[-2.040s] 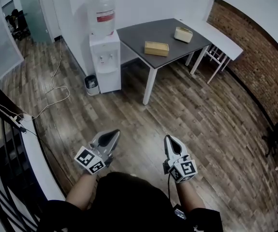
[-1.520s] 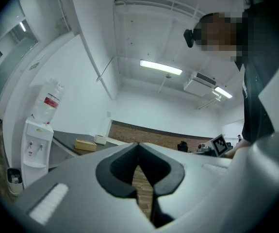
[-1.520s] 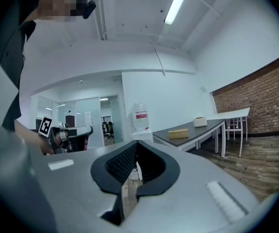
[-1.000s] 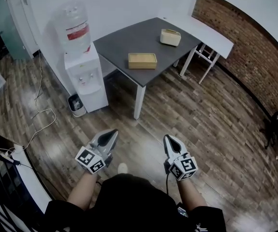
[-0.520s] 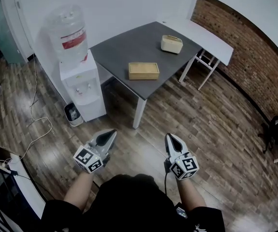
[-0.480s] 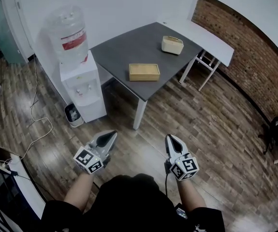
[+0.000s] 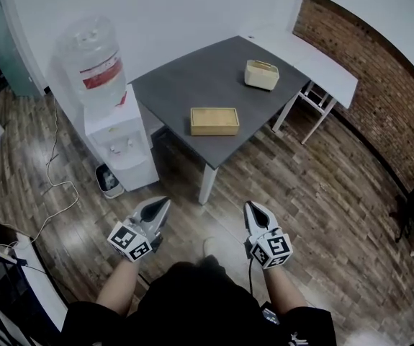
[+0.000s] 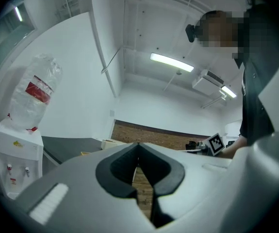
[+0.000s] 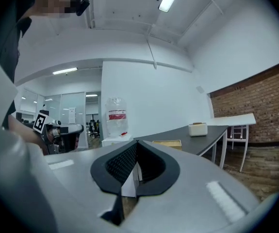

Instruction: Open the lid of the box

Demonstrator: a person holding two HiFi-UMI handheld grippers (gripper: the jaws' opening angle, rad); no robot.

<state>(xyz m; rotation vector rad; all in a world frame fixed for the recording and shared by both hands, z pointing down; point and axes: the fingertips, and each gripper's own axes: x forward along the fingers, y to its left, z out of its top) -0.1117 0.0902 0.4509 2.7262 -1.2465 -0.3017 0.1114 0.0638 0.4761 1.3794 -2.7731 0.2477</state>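
Observation:
A flat tan box (image 7: 214,121) with its lid down lies near the front corner of a dark grey table (image 7: 192,81); in the right gripper view the same tan box (image 9: 167,143) shows on the tabletop. A smaller cream box (image 7: 261,74) sits farther back; the right gripper view shows that cream box (image 9: 197,128) too. My left gripper (image 7: 162,204) and right gripper (image 7: 251,207) hang over the wood floor, well short of the table. Both are shut with nothing between the jaws. In their own views the left gripper (image 8: 138,145) and right gripper (image 9: 136,143) show tips closed together.
A white water dispenser (image 7: 113,132) with a large bottle (image 7: 90,60) stands left of the table, a small bin (image 7: 109,180) and a cable beside it. A white bench (image 7: 315,56) runs along the brick wall (image 7: 379,78). A black railing (image 7: 5,294) is at lower left.
The table, boxes and dispenser have come nearer and shifted in the head view as the person walks toward them. Both grippers keep their place and stay shut.

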